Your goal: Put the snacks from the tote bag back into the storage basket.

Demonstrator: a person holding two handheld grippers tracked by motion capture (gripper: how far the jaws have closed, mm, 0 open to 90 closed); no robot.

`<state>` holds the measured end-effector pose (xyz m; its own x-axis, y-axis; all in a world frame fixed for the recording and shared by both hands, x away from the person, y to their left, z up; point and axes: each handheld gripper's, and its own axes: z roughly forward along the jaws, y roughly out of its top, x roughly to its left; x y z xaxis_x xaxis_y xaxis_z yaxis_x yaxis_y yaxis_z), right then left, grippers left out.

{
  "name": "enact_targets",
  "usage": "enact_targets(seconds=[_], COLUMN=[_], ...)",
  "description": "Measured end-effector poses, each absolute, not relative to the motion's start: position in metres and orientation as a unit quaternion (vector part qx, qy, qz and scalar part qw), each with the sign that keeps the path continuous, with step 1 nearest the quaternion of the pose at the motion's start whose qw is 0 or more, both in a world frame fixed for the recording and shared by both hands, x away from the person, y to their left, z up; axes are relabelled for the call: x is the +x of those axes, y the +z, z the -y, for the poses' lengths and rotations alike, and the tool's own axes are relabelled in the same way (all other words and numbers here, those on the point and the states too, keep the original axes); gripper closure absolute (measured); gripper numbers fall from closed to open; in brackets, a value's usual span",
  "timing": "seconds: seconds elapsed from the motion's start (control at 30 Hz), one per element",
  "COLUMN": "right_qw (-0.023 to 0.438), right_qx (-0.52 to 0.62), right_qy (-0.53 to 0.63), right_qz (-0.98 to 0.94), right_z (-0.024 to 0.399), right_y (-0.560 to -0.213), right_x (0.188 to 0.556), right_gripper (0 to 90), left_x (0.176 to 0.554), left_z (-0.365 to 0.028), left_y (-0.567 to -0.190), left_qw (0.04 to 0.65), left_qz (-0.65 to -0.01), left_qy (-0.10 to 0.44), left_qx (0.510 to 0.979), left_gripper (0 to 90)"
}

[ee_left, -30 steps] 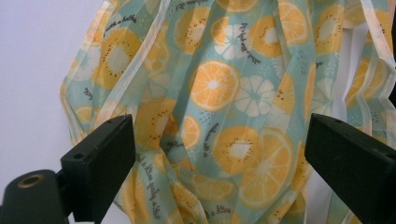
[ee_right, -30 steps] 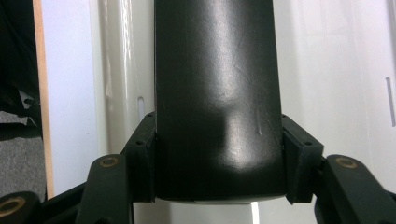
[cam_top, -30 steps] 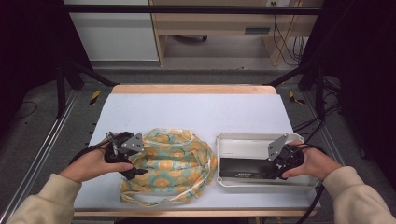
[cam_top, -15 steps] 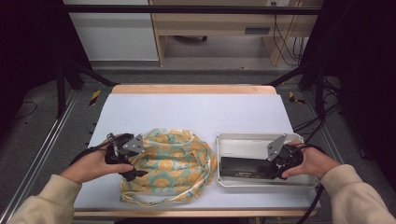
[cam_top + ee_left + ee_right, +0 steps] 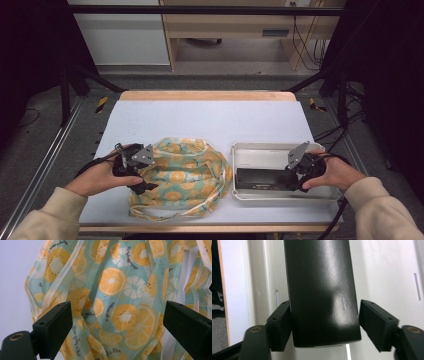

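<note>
A crumpled cloth bag [image 5: 185,175] printed with orange and kiwi slices lies at the table's front left. My left gripper [image 5: 144,173] rests at its left edge. In the left gripper view the jaws of my left gripper [image 5: 117,312] stand wide apart over the fabric [image 5: 112,282], gripping nothing. A long black box [image 5: 262,178] lies in a white tray [image 5: 260,148] at the front right. My right gripper [image 5: 294,175] is at the box's right end. Its jaws have just been opening: the black box [image 5: 319,285] sits between them, with a gap at one pad of my right gripper [image 5: 324,312].
The white table top [image 5: 210,120] stretches back to a wooden far edge. The tray's white floor [image 5: 387,272] shows beside the box. A cable trails from each gripper off the near edge. Dark frame posts stand at both back corners.
Both hands, the bag and the box stay where they were; the high view shows no clear shift.
</note>
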<state>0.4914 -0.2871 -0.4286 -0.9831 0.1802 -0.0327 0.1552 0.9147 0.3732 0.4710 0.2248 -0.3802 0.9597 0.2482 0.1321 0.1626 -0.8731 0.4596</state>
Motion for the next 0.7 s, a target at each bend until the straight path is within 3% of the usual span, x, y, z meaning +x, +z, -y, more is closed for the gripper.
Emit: enact_targets(seconds=[0.37, 0.7], right_qw=[0.062, 0.082], right_qx=[0.112, 0.127], right_qy=[0.202, 0.228], right_qz=[-0.971, -0.962], right_z=[0.286, 0.286], right_y=[-0.416, -0.414], right_x=[0.482, 0.475], right_gripper=[9.1, 7.2], left_x=[0.473, 0.469], left_z=[-0.225, -0.219], left_y=[-0.375, -0.375], left_qw=[0.237, 0.243], left_qz=[-0.106, -0.101], left_qy=[0.101, 0.108], left_qx=[0.960, 0.959], left_gripper=[8.5, 8.2])
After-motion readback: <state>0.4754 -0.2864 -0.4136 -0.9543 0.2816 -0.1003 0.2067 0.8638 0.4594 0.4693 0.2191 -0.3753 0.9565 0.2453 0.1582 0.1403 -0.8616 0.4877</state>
